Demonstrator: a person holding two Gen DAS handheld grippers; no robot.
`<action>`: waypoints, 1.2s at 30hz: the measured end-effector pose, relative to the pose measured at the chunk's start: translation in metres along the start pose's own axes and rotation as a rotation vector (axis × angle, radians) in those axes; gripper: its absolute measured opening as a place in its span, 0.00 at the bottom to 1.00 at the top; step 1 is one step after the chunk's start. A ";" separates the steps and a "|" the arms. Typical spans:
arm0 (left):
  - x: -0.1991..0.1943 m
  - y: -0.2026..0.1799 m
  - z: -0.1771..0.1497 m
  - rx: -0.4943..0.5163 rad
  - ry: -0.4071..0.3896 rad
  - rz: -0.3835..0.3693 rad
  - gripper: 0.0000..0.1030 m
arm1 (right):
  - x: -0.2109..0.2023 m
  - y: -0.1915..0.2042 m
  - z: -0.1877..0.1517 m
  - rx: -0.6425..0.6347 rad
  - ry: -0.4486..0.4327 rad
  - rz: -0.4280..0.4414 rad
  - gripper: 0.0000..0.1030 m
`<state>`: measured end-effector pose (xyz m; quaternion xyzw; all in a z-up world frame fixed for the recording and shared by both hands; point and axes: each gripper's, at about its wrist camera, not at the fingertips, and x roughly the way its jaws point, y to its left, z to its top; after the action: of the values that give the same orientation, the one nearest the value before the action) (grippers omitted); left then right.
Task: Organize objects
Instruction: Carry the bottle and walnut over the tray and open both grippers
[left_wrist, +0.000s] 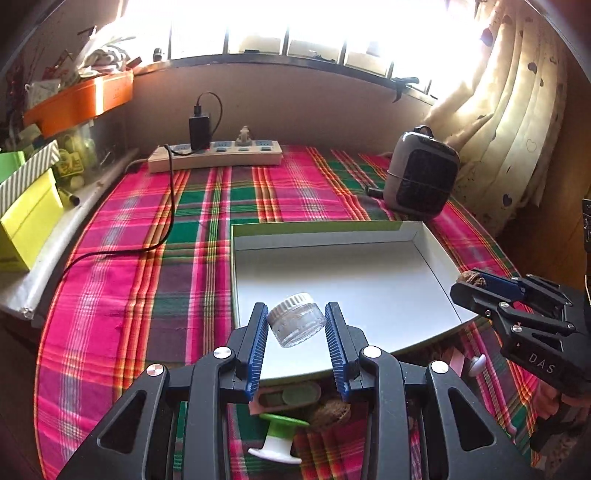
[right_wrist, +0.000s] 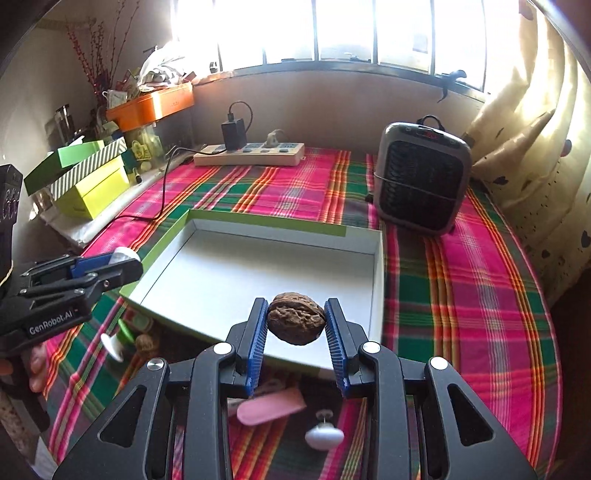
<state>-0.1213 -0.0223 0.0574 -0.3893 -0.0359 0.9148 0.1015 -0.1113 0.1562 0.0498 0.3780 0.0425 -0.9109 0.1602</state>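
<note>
While both hover above the white box (left_wrist: 424, 243), our left gripper (left_wrist: 296, 325) clamps a small clear jar (left_wrist: 297, 324); our right gripper (right_wrist: 296, 323) clamps a walnut (right_wrist: 296, 318).

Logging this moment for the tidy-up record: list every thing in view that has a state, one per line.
Left tool: shut on the small clear glass jar.
Small clear glass jar with white ribbed lid: lidded, tilted, held over the box.
Right tool: shut on the brown wrinkled walnut.
Brown wrinkled walnut: whole, held above the box's near edge.
Shallow white cardboard box with green rim: open, nothing inside.
Black charger: plugged into the beige power strip.
</note>
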 end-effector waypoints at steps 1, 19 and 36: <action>0.005 -0.001 0.002 0.003 0.009 0.000 0.29 | 0.005 0.000 0.002 0.000 0.009 0.010 0.32; 0.058 -0.003 0.008 0.032 0.111 0.027 0.29 | 0.070 -0.005 0.016 -0.004 0.144 -0.009 0.32; 0.065 -0.005 0.008 0.044 0.122 0.039 0.29 | 0.082 -0.008 0.014 0.000 0.170 -0.020 0.32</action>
<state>-0.1703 -0.0030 0.0181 -0.4426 -0.0017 0.8918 0.0941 -0.1775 0.1401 0.0022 0.4534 0.0595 -0.8771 0.1470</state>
